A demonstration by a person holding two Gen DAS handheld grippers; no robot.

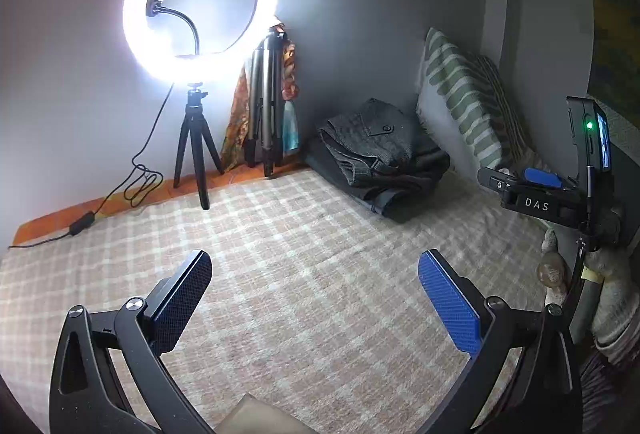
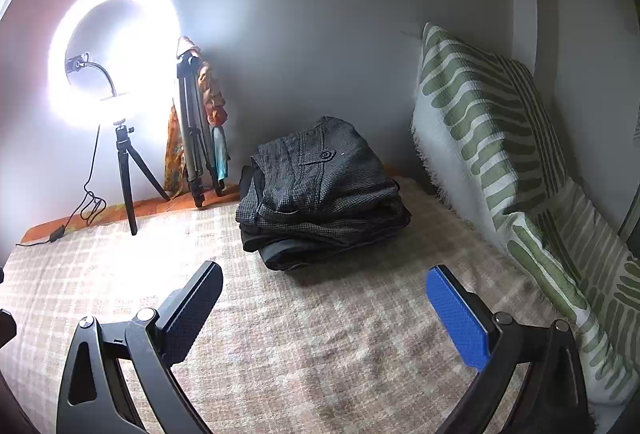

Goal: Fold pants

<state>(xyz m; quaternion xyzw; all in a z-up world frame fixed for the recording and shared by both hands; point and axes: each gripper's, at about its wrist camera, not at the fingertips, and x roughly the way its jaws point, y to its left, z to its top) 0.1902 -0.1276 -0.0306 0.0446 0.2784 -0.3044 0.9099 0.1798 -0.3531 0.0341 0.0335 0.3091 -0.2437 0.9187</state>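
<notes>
Right wrist view: folded pants point(image 2: 320, 190) stacked on checked blanket point(image 2: 312, 334).
Both grippers, left gripper point(image 1: 316, 298) and right gripper point(image 2: 324, 310), gape empty; the stack's lower garments are hard to distinguish.

Black arms w/ silver screws, blue textured fingers point(image 1: 450, 304); "DAS" marking, green LED.

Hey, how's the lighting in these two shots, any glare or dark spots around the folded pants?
Left wrist view: the ring light blows out to white, with glare on the wall; the folded pants sit in dim shade. Right wrist view: the same glare at the left, the blanket washed out near it; the pants read clearer. Both views bend at the edges.
</notes>
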